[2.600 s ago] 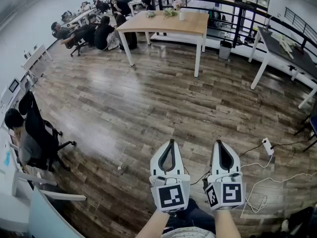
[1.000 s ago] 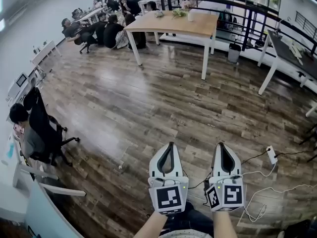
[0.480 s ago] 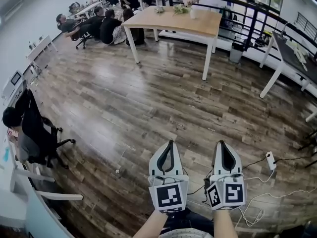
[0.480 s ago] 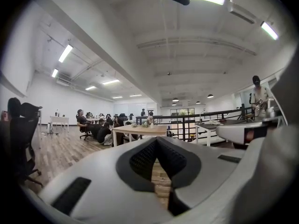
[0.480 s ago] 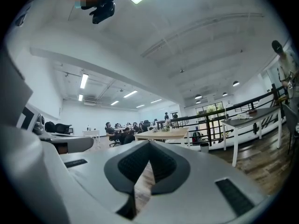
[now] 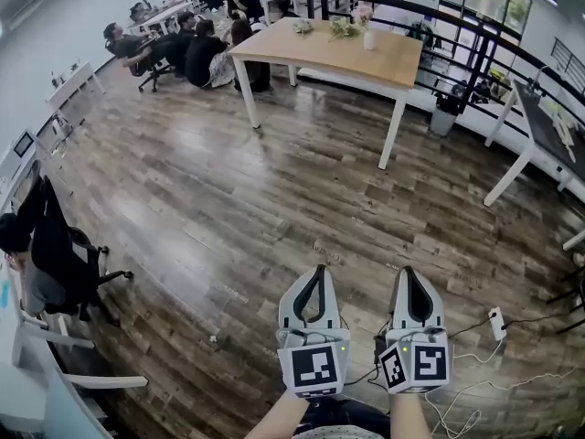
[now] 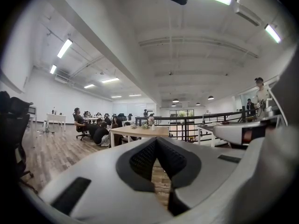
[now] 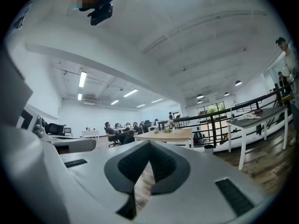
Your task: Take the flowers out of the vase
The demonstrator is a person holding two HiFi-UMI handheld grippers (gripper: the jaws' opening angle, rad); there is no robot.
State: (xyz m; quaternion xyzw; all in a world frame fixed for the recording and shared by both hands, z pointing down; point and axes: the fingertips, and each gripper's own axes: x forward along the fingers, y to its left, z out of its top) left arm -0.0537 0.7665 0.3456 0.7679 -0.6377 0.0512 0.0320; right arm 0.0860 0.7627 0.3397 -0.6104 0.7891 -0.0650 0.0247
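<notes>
Some flowers (image 6: 364,14) show in the vase (image 6: 369,39) at the far edge of the table (image 6: 320,53), at twelve o'clock, well apart from both tools. People (image 6: 194,53) sit at eleven o'clock. Left hand-held gripper (image 6: 316,273) and right hand-held gripper (image 6: 409,273) hover side by side at six o'clock over the floor (image 6: 228,199), each with jaws pressed together on nothing.

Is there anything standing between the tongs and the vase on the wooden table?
Nothing visible. Only bare floor lies between the left tongs, the right tongs and the table where the vase stands. The power strip lies to the right, off that path.
</notes>
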